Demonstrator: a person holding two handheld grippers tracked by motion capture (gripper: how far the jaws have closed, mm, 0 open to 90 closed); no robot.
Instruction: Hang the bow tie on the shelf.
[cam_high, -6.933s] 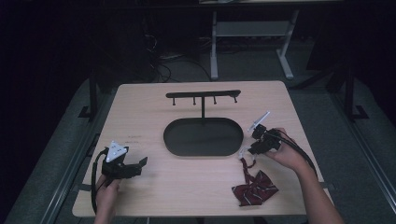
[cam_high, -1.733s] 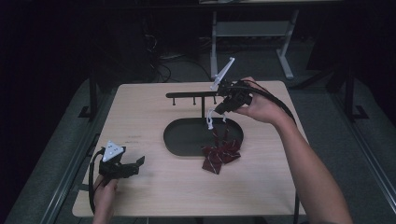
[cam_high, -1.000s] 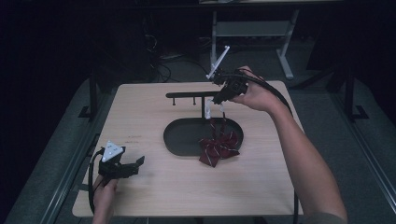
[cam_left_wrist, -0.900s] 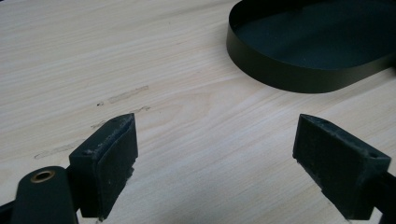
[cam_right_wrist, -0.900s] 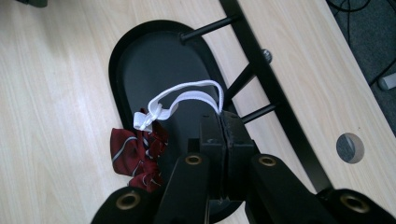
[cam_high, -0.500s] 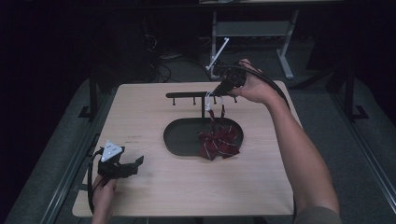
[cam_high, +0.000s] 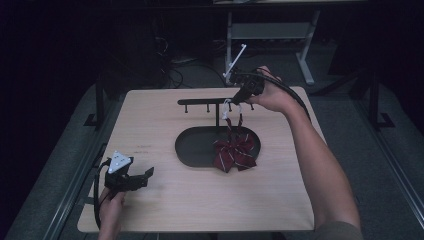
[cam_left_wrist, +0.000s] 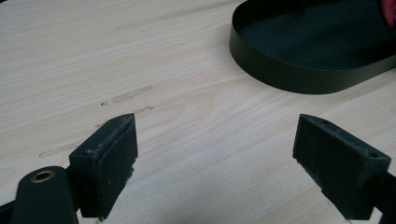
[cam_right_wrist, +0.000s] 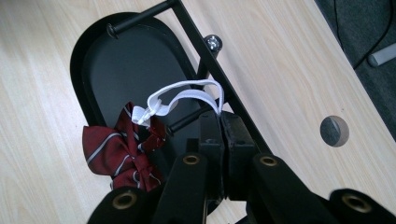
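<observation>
Over the far right of the tabletop (cam_high: 150, 125), the right tongs (cam_right_wrist: 219, 122) are pinching the white elastic loop (cam_right_wrist: 187, 93) of the striped bow tie (cam_high: 234, 152), which is hanging below them onto the oval tray (cam_high: 192, 150). That loop is lying just beside the hanger rack's bar (cam_high: 205, 101), its pegs running crosswise to the strap. Nearer the person, the left tongs (cam_left_wrist: 215, 163) are resting wide and empty. Compared with seven seconds ago, the tie has been lifted from the tabletop's near right corner to the rack.
</observation>
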